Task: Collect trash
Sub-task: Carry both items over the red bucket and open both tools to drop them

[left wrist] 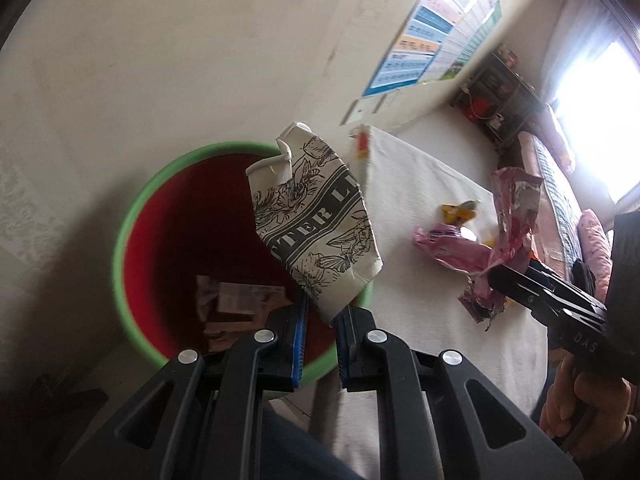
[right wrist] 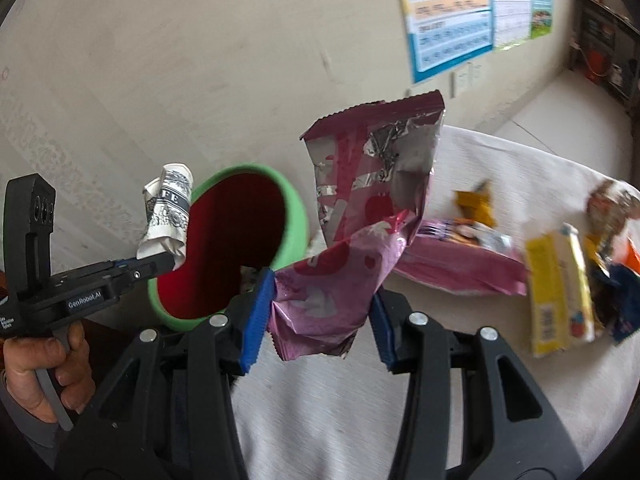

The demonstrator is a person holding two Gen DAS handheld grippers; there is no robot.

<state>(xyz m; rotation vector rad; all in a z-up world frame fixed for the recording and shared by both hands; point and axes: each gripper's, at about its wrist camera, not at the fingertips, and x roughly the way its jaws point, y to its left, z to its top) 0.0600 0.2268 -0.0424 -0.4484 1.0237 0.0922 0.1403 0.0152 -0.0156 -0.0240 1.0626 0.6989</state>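
Left wrist view puts you over a table (left wrist: 432,200) draped in a plain off-white cloth, running from the middle of the frame toward the right; behind it a bare cream wall fills the upper left, a blue-and-white poster (left wrist: 436,36) hangs at the upper centre, dark shelving (left wrist: 500,96) stands in the far corner at upper right, and a bright window (left wrist: 600,112) glares at the right edge.

At centre left sits a bin (left wrist: 132,240) with a green rim and red inside, scraps of paper lying at its bottom; your left gripper (left wrist: 320,320) pinches the lower corner of a crushed paper cup (left wrist: 316,216), white with black flower drawings and a dark lettered band, and the cup hangs over the bin's right rim.

In the right wrist view your right gripper (right wrist: 320,312) squeezes the lower end of a pink wrapper (right wrist: 360,220), crumpled, silver-lined inside, with a zigzag top edge; it stands up at frame centre, above the cloth and just right of the bin.

More litter lies on the cloth at the right of that view: another pink packet (right wrist: 460,268), a yellow carton (right wrist: 560,292), and a blurred heap of mixed wrappers (right wrist: 612,240) at the edge.
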